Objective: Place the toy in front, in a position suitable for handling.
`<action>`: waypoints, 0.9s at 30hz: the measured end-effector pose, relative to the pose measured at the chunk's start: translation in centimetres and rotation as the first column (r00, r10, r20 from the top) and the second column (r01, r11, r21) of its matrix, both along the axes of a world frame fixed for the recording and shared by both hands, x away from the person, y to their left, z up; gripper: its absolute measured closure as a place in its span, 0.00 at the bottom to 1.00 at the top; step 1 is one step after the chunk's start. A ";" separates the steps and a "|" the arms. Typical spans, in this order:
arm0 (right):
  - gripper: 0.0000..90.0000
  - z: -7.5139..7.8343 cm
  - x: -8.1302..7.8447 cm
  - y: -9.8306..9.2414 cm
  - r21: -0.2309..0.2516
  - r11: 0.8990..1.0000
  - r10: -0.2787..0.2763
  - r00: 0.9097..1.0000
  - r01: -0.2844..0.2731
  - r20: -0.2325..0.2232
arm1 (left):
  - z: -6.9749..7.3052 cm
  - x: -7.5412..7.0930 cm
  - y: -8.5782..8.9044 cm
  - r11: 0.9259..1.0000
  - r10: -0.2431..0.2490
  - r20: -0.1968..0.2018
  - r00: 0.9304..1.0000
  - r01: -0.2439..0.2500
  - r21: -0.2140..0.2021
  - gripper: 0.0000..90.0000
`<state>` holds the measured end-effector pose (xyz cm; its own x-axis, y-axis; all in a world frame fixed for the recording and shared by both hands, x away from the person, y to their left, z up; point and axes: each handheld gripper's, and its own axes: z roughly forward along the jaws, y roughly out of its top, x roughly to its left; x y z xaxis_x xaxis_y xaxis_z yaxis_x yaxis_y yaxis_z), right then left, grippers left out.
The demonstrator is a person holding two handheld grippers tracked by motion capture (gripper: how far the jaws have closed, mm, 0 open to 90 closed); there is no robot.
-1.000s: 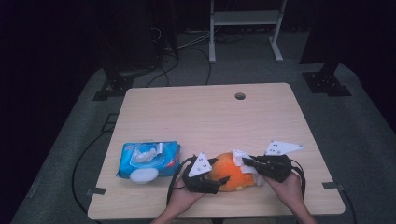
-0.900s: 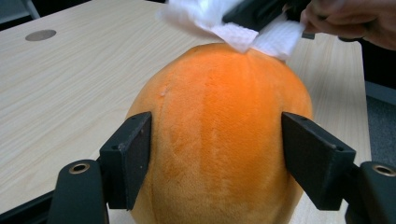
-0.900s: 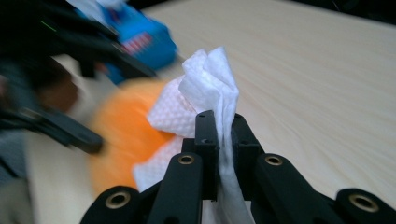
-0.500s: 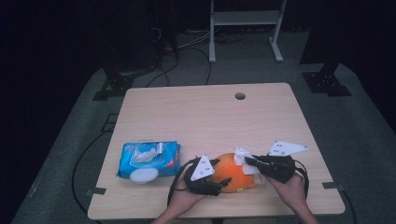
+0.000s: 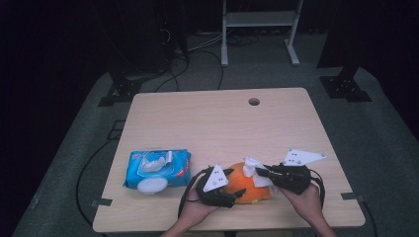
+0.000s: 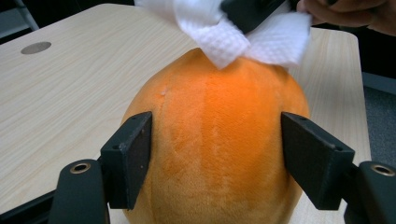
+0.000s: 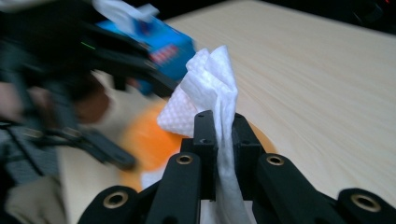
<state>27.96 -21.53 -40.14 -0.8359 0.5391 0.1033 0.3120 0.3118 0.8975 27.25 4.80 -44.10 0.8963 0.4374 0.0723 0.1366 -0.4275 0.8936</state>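
Note:
A round orange plush toy [image 5: 244, 183] sits near the table's front edge. My left gripper [image 5: 235, 188] is shut on it, with one jaw pressed against each side of the plush toy [image 6: 219, 93]. A crumpled white wipe [image 5: 253, 167] rests on top of the toy, and my right gripper [image 5: 263, 174] is shut on it from the right. In the right gripper view the wipe [image 7: 210, 88] stands up out of the closed right gripper [image 7: 223, 126], with the plush toy [image 7: 144, 140] blurred behind. The left gripper view has the wipe [image 6: 219, 37] touching the toy's crown.
A blue pack of wipes [image 5: 157, 169] with its flap open lies left of the toy, a white lid part at its front. The wooden table [image 5: 222, 123] has a cable hole [image 5: 254, 101] at the back. Stands and cables occupy the dark floor behind.
The right gripper with the wipe has shifted slightly over the top of the plush toy. The left gripper has kept its hold and stayed put.

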 end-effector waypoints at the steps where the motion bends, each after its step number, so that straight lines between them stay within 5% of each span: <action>1: 0.92 0.2 -0.3 0.4 0.002 1.000 0.023 1.000 -0.023 0.015 | 0.0 0.0 -0.1 1.000 0.000 -0.001 1.000 0.000 -0.003 0.30; 6: 0.91 -0.4 -0.2 1.9 -0.074 0.996 0.045 0.999 -0.045 0.000 | 0.1 -0.2 -0.2 1.000 -0.006 0.010 1.000 0.006 0.009 0.30; 9: 0.92 -0.9 0.4 0.8 -0.060 0.998 0.016 0.999 -0.018 -0.043 | 0.1 -0.2 -0.2 1.000 -0.011 0.014 1.000 0.011 0.012 0.30; 12: 0.92 -0.4 0.4 0.1 -0.091 0.995 -0.048 0.999 0.045 -0.023 | 0.0 -0.1 -0.3 1.000 -0.010 0.011 1.000 0.010 0.007 0.29; 14: 0.92 0.3 -0.4 0.6 -0.050 0.999 0.002 1.000 -0.001 0.014 | 0.1 0.0 -0.4 1.000 -0.012 0.009 1.000 0.012 0.005 0.29; 17: 0.92 0.4 -0.8 2.1 -0.100 0.994 0.049 0.998 -0.044 0.048 | 0.1 0.0 -0.4 1.000 -0.013 0.008 1.000 0.013 0.004 0.29; 19: 0.92 -0.3 -0.3 2.0 -0.144 0.989 0.046 0.999 -0.041 0.027 | 0.1 -0.1 -0.4 1.000 -0.023 0.011 1.000 0.023 0.010 0.28; 22: 0.92 -0.6 0.5 0.5 -0.121 0.992 0.022 0.999 -0.025 -0.029 | 0.1 -0.1 -0.4 0.999 -0.039 0.011 0.999 0.039 0.007 0.22; 24: 0.92 -0.8 0.6 -0.1 -0.121 0.993 0.005 0.999 -0.009 -0.035 | 0.0 0.2 -0.3 1.000 -0.016 -0.014 1.000 0.016 0.006 0.12; 27: 0.92 -1.2 0.7 -0.5 -0.117 0.993 -0.002 0.999 -0.004 -0.049 | -0.5 1.2 -0.3 1.000 0.000 -0.131 0.991 0.000 0.000 0.00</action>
